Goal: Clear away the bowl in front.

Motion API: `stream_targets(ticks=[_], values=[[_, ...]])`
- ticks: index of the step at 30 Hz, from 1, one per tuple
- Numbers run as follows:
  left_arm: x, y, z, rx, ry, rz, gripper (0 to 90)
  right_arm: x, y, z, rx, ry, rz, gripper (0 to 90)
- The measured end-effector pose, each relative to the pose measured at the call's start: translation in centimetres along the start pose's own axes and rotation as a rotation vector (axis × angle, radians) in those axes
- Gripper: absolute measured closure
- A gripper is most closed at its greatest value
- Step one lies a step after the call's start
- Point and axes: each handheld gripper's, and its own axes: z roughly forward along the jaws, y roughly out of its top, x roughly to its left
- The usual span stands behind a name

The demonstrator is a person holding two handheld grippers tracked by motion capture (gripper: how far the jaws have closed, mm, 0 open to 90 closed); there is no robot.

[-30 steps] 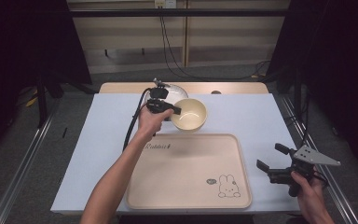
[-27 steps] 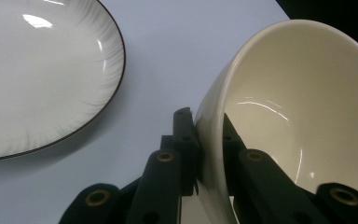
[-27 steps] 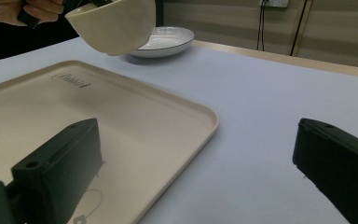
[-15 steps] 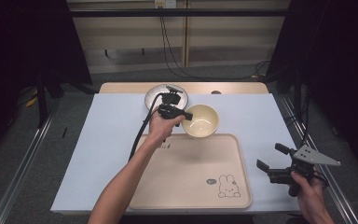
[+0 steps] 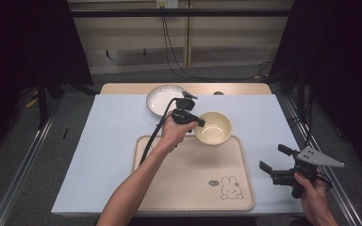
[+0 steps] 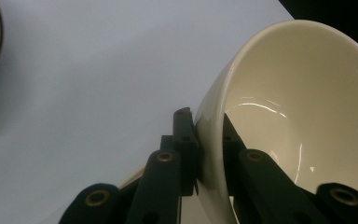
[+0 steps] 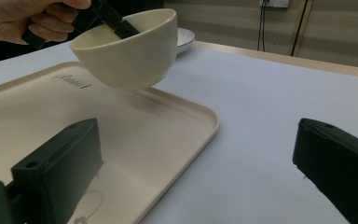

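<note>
Near the centre of the high view, the left gripper [image 5: 199, 122] has its jaws pinched on the rim of the cream bowl [image 5: 213, 127], holding it empty and clear above the far edge of the tray [image 5: 188, 188]. The bowl looks stiff, glossy and breakable, probably slippery, so the rim wall is the sensible hold. At lower right the right gripper [image 5: 273, 165] waits, jaws wide and empty.

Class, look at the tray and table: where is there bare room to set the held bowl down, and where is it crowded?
The tray is bare up to its rabbit print. Crowded: the far edge, with the plate, left gripper and bowl.
</note>
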Motion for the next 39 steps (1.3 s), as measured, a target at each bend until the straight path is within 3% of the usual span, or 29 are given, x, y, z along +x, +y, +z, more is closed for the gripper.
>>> stream_targets(ticks=[3, 13, 17, 19, 23, 26, 31, 35, 39], values=[[-0.7, 0.1, 0.9, 0.003, -0.004, -0.004, 83.4, 0.0, 0.0, 0.0, 0.000, 0.003, 0.002, 0.8], [-2.0, 0.0, 3.6, 0.048, -0.009, 0.039, 83.4, 0.0, 0.0, 0.0, 0.001, 0.000, -0.003, 0.8], [-2.4, 0.0, 5.0, 0.077, 0.014, 0.033, 83.3, 0.0, 0.0, 0.0, -0.001, -0.001, 0.005, 0.9], [-2.4, 0.0, 5.6, 0.083, 0.002, 0.028, 83.4, 0.0, 0.0, 0.0, 0.001, 0.002, 0.000, 0.8], [-2.4, 0.0, 6.2, 0.110, 0.014, 0.046, 83.4, 0.0, 0.0, -0.1, -0.001, 0.007, 0.005, 0.8], [-2.5, -0.2, 6.6, 0.091, 0.016, 0.018, 83.3, -0.1, 0.0, 0.0, 0.002, 0.003, 0.000, 0.8], [-2.4, -0.1, 6.7, 0.108, 0.002, 0.034, 83.3, -0.1, 0.0, 0.0, 0.002, 0.003, -0.002, 0.8], [-2.5, -0.1, 6.9, 0.100, 0.007, 0.015, 83.4, -0.1, 0.0, 0.0, 0.003, 0.004, -0.001, 0.8], [-2.5, -0.1, 7.1, 0.104, 0.016, 0.038, 83.3, 0.0, 0.0, 0.0, 0.002, 0.002, -0.001, 0.8]])
